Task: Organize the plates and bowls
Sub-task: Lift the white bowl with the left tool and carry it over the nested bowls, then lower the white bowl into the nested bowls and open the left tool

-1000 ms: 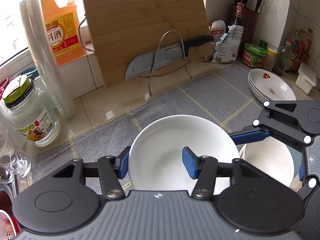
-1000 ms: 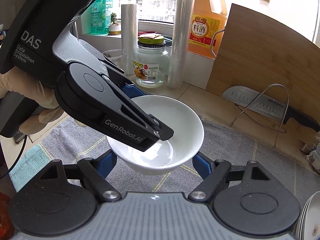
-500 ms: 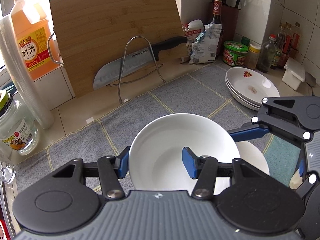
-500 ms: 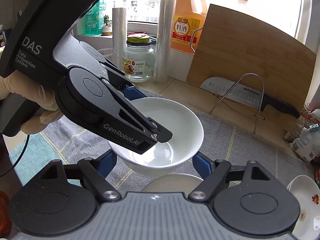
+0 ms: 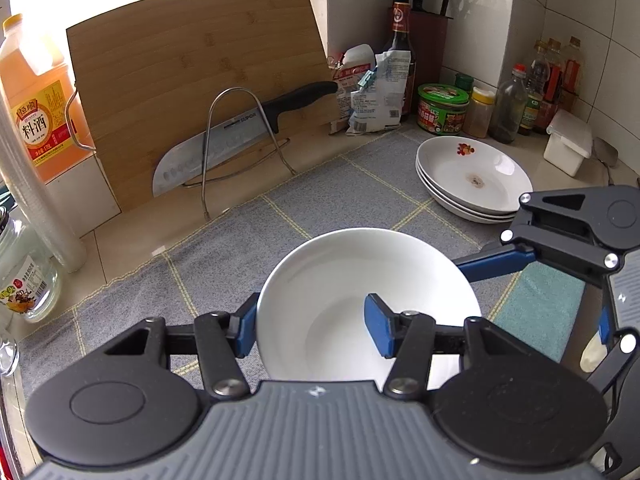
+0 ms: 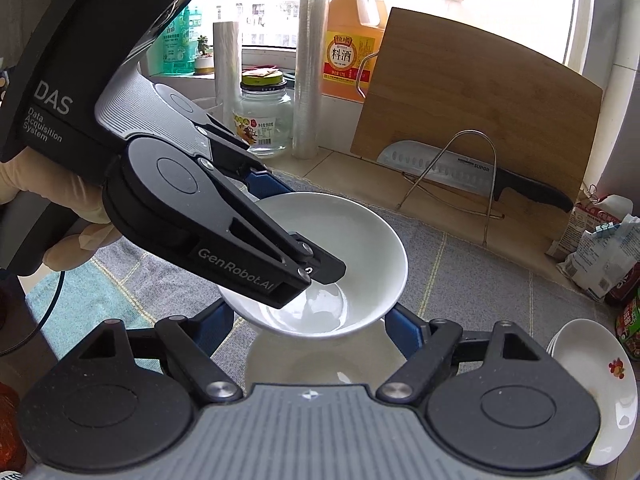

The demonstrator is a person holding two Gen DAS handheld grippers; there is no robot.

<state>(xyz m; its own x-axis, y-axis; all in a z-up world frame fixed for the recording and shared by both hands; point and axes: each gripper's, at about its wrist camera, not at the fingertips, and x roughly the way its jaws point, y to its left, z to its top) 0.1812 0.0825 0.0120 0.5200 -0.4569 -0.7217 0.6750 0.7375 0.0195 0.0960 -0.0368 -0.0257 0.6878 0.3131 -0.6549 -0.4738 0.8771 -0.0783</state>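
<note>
Your left gripper (image 5: 312, 330) pinches a white bowl's (image 5: 340, 280) rim, w/ one pad inside. Your right gripper (image 6: 308, 320) clamps its outside over a second bowl (image 6: 320, 364), above the grey mat (image 5: 224, 240). Plates (image 5: 472, 176) sit stacked beyond, at right.
</note>
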